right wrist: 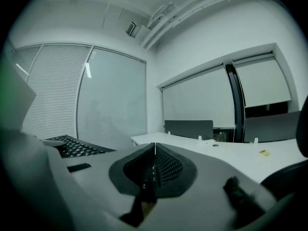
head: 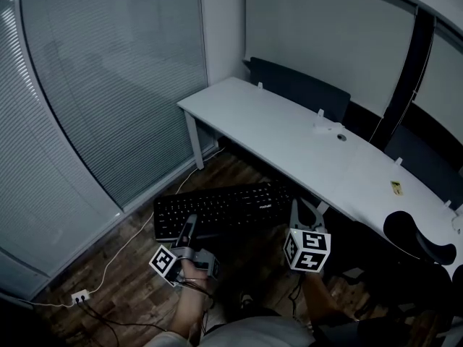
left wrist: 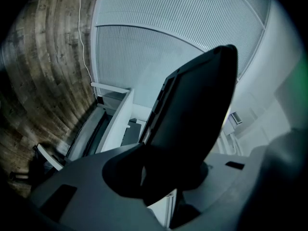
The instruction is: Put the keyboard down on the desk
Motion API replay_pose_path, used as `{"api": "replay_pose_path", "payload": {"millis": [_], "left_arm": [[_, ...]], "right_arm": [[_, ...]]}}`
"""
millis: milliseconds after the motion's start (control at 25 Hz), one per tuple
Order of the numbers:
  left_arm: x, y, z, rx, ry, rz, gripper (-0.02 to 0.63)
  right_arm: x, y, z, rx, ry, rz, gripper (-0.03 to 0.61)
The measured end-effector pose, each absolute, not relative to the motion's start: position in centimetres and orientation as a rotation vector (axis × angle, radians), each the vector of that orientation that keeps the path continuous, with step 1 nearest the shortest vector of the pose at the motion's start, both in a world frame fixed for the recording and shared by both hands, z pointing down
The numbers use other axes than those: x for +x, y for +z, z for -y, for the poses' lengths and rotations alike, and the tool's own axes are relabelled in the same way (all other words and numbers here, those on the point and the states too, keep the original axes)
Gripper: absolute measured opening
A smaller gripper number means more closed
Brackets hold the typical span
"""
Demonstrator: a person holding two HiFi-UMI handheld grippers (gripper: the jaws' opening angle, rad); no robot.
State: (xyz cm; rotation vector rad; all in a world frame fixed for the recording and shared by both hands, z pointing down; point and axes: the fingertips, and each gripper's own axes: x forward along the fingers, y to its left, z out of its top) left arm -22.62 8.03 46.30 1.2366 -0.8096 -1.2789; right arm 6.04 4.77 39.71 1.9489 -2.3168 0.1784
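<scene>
Keyboard (head: 224, 210): it is off the desk, held in the air over the wooden floor (head: 130, 266), keys up. Its long axis runs left to right across the head view.

Left gripper (head: 189, 226): it is clamped on the keyboard's near long edge, towards the left end. In the left gripper view the dark body of the keyboard (left wrist: 192, 124) fills the gap between the jaws and rises away from them. You carry the whole load from this one off-centre grip.

Right gripper (head: 295, 208): it sits just beside the keyboard's right end. In the right gripper view its jaws (right wrist: 154, 150) are pressed together with nothing between them, and the keyboard (right wrist: 72, 147) lies off to their left. It bears no load.

Governing relation: the desk (head: 289, 139) lies ahead and to the right of the keyboard. Its near edge runs on a diagonal from upper left to lower right, and the keyboard's right end is the part closest to that edge. The left end is well short of it.

Assessment: you will need to carry the keyboard forward and rightward over the edge. You should probably also swing its long axis to match the desk's line before lowering. The bare stretch near the corner looks clear, while the small items (head: 329, 129) sit further along.
</scene>
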Motion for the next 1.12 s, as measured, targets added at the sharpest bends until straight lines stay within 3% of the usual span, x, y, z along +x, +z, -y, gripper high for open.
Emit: {"api": "replay_pose_path", "payload": {"millis": [1120], "left_arm": [[-18.1,45.6,8.2,1.264,-1.259,0.801,0.127]], "right_arm": [[11.4,39.2,11.2,1.992,0.186,2.326,0.032]]}}
